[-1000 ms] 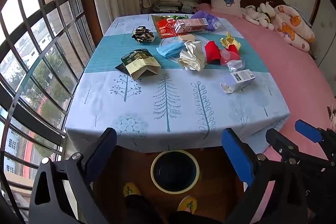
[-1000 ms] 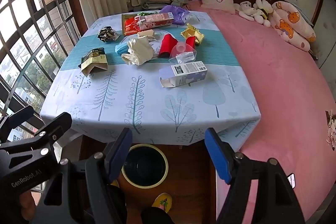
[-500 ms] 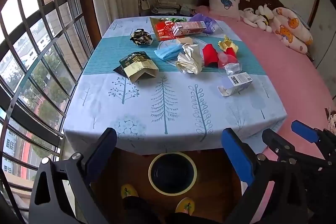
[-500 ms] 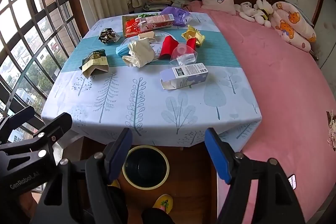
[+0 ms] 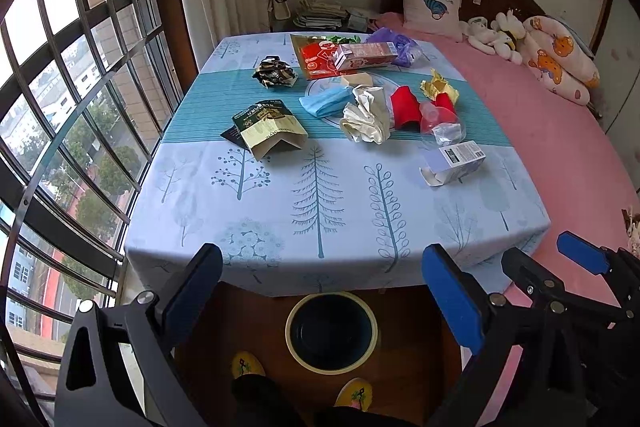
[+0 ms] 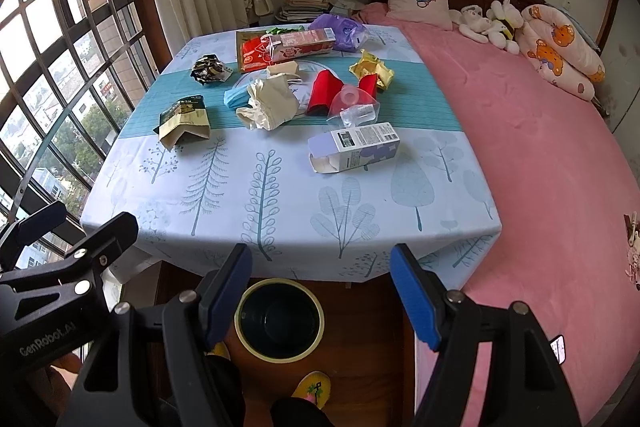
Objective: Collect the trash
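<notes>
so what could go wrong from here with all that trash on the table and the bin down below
1. The bin sits on the floor half under the table edge, so a dropped piece could land on the cloth overhang or the floor.
2. The clear plastic cup lies against the red wrapper; grabbing one may drag the other.
3. The open white box could crush or slip between the jaws.

One worktop (image 5: 320,211) carries the litter: two lying cartons, a white-and-lilac one (image 5: 454,163) at four o'clock and a pink one (image 5: 366,55) at twelve; one green-and-tan bag (image 5: 268,133) at nine; one blue face mask (image 5: 326,101); one crumpled cream glove bundle (image 5: 366,117); one dark wrapper wad (image 5: 275,71) at eleven; one purple bag (image 5: 394,45). One bin (image 5: 331,331) sits on the floor at six. Two yellow slippers (image 5: 246,365) show. Two tongs: left (image 5: 320,303), right (image 6: 320,291).
</notes>
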Action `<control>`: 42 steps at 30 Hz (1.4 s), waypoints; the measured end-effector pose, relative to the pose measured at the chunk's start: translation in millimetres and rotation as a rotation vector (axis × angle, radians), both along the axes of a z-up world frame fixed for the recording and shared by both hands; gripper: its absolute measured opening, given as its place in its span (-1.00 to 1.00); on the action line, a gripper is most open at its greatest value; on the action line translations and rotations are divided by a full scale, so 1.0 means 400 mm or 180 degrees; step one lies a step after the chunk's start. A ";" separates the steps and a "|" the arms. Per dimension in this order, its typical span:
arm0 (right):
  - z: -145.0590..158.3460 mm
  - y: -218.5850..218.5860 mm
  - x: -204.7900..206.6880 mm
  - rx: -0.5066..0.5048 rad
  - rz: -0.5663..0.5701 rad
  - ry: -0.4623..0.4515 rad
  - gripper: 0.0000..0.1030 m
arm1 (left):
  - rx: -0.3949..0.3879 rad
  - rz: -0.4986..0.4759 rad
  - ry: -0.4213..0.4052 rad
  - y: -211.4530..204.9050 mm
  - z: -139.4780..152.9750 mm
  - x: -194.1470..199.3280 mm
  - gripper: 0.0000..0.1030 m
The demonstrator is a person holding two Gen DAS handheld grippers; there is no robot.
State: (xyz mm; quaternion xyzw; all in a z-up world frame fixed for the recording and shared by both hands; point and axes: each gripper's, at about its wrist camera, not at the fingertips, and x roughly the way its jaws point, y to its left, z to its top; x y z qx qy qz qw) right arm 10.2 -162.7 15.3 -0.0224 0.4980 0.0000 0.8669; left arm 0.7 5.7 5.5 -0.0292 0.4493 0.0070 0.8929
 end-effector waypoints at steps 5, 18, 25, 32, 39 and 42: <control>-0.003 -0.010 -0.002 0.0008 -0.0004 0.0008 0.40 | -0.0001 -0.0005 0.0003 0.000 0.000 -0.001 0.92; -0.006 -0.017 -0.002 0.0017 -0.0004 0.0002 0.40 | 0.0001 0.0025 0.0019 0.004 -0.010 -0.006 0.92; -0.009 -0.027 -0.005 0.0023 -0.0008 0.0000 0.40 | 0.0003 0.0021 0.0022 0.006 -0.010 -0.006 0.92; 0.008 0.008 0.010 0.0040 -0.0033 -0.0022 0.40 | 0.0014 0.0017 0.0015 0.020 -0.014 -0.013 0.92; 0.012 0.034 0.020 0.0047 -0.0057 -0.0025 0.40 | 0.0043 -0.0007 0.0019 0.034 -0.007 -0.011 0.92; 0.012 0.046 0.029 0.0056 -0.0088 -0.0032 0.40 | 0.0049 -0.0031 0.0023 0.044 0.005 0.004 0.92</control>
